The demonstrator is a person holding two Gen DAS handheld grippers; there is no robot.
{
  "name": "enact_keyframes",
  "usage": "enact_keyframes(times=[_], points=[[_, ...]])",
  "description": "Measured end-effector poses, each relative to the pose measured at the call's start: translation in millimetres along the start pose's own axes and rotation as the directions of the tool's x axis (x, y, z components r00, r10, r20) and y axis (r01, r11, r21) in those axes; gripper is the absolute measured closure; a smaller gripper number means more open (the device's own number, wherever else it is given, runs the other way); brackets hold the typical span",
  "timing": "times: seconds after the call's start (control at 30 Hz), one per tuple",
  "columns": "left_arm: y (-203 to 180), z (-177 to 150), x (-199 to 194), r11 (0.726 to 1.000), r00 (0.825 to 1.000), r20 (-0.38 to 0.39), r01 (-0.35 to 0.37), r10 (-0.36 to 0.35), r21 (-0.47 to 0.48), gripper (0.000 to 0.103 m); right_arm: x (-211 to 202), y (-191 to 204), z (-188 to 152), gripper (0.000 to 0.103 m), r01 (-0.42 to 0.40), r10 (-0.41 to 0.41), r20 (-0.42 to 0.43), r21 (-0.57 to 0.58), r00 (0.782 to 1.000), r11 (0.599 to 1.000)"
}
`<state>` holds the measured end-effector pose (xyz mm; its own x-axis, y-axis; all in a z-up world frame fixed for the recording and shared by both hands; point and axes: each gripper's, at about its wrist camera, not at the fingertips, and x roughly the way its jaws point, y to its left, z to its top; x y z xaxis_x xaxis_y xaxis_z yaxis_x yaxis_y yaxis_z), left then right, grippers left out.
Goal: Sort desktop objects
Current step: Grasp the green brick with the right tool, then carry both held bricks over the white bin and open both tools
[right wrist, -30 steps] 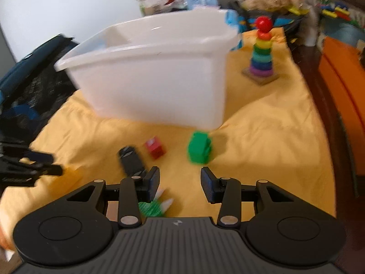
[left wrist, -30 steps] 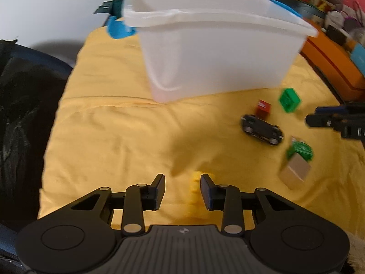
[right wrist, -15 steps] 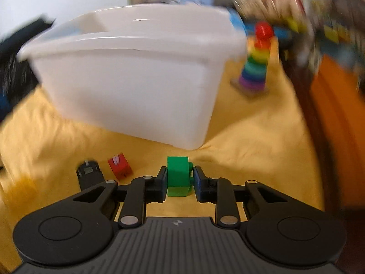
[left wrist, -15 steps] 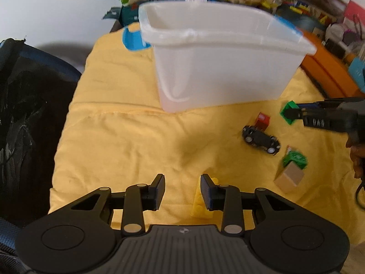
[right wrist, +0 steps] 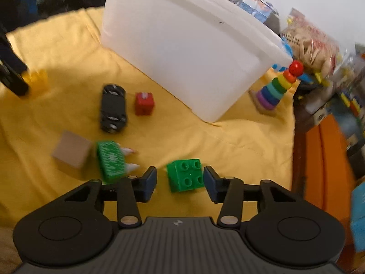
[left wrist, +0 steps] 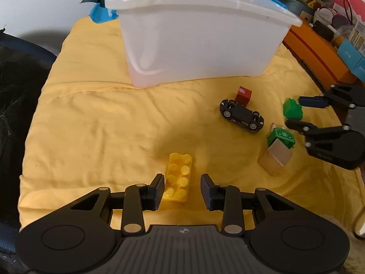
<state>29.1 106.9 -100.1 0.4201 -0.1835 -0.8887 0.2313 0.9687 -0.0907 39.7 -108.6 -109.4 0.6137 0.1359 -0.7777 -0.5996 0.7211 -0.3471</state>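
My left gripper (left wrist: 182,188) is open, its jaws on either side of a yellow stud brick (left wrist: 178,178) that lies on the yellow cloth; the left jaw is close to it. My right gripper (right wrist: 179,183) is open around a green stud brick (right wrist: 186,174) on the cloth, not touching it. The right gripper also shows in the left wrist view (left wrist: 294,111) with the green brick (left wrist: 292,109) between its jaws. A large white bin (left wrist: 200,36) stands behind, also seen in the right wrist view (right wrist: 182,45).
A black toy car (left wrist: 241,115), a red cube (left wrist: 244,93), a green patterned block (left wrist: 281,135) and a wooden cube (left wrist: 275,158) lie between the grippers. A rainbow ring stacker (right wrist: 277,86) stands right of the bin. Orange boxes (left wrist: 319,54) and clutter border the right edge.
The right gripper, shut on the green brick half a second ago, now stands open around it on the cloth. The left gripper has moved so the yellow brick lies between its jaws.
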Motion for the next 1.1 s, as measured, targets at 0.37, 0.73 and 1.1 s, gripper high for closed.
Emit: enact_keyframes(times=[0.37, 0.73, 1.1], points=[[4.5, -0.1, 8.9, 0.999, 1.0, -0.005, 0.001, -0.001, -0.036, 0.076, 22.0, -45.5, -11.4, 0.055, -0.158, 0.156, 0.032, 0.324, 0.987, 0.933], [-5.9, 66.4, -84.3, 0.999, 0.964, 0.264, 0.045, -0.044, 0.004, 0.076, -58.4, -70.8, 39.7, 0.067, -0.217, 0.146, 0.239, 0.303, 0.96, 0.928], [-0.6, 191.6, -34.5, 0.996, 0.966, 0.245, -0.08, 0.089, -0.044, 0.076, -14.0, -113.5, 130.2, 0.066, -0.199, 0.082, 0.304, 0.378, 0.949, 0.904]])
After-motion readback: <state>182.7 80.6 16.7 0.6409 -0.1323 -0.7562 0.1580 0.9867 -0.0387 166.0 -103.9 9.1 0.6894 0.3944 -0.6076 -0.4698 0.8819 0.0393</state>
